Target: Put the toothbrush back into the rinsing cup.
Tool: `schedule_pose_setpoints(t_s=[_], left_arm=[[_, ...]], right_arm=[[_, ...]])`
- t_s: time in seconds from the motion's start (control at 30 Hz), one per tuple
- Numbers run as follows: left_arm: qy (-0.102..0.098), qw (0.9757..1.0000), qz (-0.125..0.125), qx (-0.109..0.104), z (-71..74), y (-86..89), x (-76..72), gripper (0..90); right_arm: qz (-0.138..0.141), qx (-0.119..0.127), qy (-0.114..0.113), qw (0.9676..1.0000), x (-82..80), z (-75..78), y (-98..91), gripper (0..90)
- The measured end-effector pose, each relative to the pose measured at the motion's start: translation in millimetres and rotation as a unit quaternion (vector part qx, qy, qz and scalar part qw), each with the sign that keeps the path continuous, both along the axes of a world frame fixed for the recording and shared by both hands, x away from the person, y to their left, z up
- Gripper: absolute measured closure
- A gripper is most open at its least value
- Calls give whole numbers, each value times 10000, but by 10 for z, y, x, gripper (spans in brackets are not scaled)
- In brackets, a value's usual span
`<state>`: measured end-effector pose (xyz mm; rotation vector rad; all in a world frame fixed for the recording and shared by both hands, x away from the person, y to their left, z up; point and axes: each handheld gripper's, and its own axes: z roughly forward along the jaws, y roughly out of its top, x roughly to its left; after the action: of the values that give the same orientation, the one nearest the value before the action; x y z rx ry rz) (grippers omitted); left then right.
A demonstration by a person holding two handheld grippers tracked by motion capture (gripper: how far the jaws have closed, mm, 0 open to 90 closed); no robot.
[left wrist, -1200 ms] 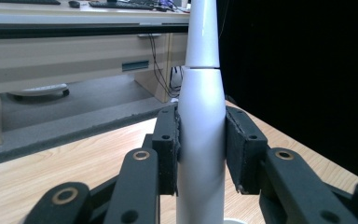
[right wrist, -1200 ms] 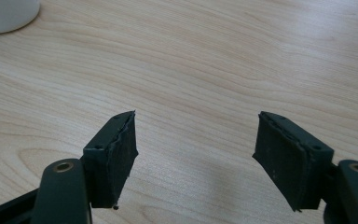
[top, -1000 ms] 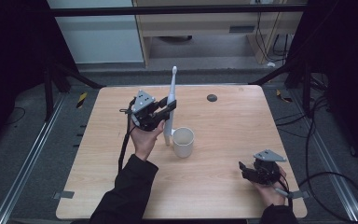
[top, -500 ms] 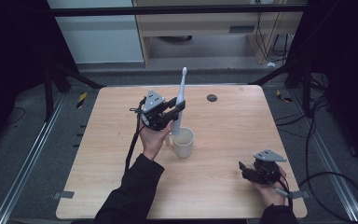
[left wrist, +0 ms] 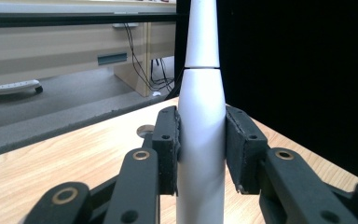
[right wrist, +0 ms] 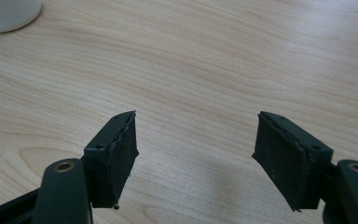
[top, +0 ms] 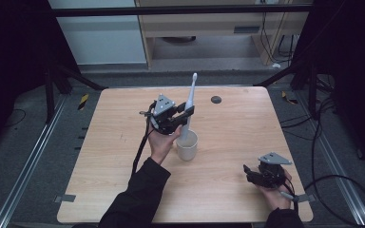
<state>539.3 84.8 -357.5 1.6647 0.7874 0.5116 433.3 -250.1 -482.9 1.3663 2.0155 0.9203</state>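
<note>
Left gripper [top: 186, 113], centre frame, is clamped on an upright toothbrush [top: 190, 102] standing in a cup [top: 187, 146]; right gripper [top: 248, 172], lower right, is held wide open, empty.

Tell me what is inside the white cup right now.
The lower end of the white electric toothbrush reaches into the cup, held upright by the left gripper. The cup's bottom is hidden by its rim and the handle, so any other contents cannot be seen.
</note>
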Motion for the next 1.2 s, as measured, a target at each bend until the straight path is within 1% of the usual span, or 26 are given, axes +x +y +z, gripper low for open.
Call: schedule_pose_setpoints(t_s=[0.07,0.13,0.37,0.43,0.9,1.2], left_arm=[[7,10000,21,29,-19,-5,2,666],[27,10000,1,7,-42,-19,5,666],[94,9999,1,107,-143,-39,14,666],[129,9999,2,91,-173,-43,21,666],[313,9992,-10,249,-369,-45,16,666],[419,9983,-61,388,-487,-63,-4,666]], right_arm=[[0,2,1,10000,0,0,0,297],[-1,1,2,10000,0,0,1,296],[2,1,6,10000,0,-2,3,296],[0,-12,10,10000,1,-4,2,296],[18,-30,21,10000,6,-12,3,296],[14,-38,42,10000,5,-12,3,296]])
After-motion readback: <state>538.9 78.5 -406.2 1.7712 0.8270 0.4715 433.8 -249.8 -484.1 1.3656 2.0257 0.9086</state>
